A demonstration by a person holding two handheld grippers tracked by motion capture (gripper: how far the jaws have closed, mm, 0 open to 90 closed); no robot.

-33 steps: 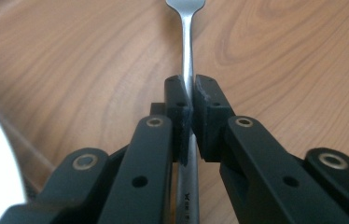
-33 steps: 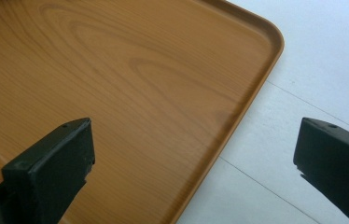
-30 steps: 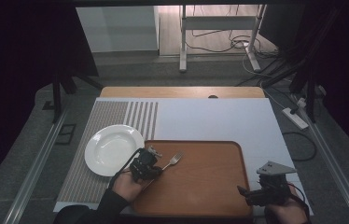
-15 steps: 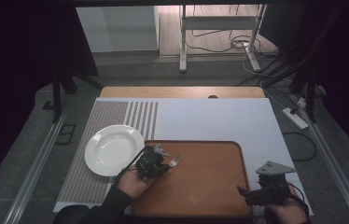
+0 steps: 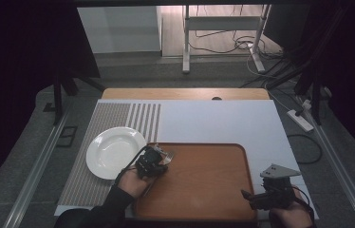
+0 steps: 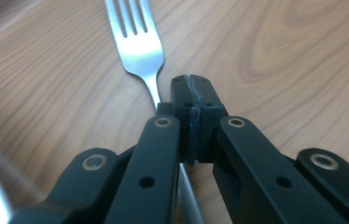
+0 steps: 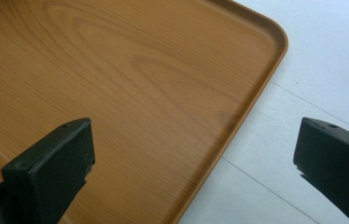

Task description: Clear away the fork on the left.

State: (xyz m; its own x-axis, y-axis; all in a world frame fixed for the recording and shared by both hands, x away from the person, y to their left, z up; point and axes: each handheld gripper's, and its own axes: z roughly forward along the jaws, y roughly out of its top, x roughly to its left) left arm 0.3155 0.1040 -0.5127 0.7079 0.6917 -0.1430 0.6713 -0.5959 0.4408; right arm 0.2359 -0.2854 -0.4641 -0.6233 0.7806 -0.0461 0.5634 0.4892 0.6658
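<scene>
We see our left claw [image 6: 192, 100] closed tight, its pads pressed together on the neck of the fork [image 6: 137, 46], which lies on the wooden tray [image 5: 204, 178] near its left edge, beside the white plate [image 5: 111, 152]. Our right claw [image 7: 193, 158] gapes wide and empty over the tray's right rim on the desk [image 5: 223, 121].

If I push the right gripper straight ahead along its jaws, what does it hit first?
Probably the wooden tray: the right gripper, jaws wide open, points down at its corner rim. Depth is hard to judge.
</scene>
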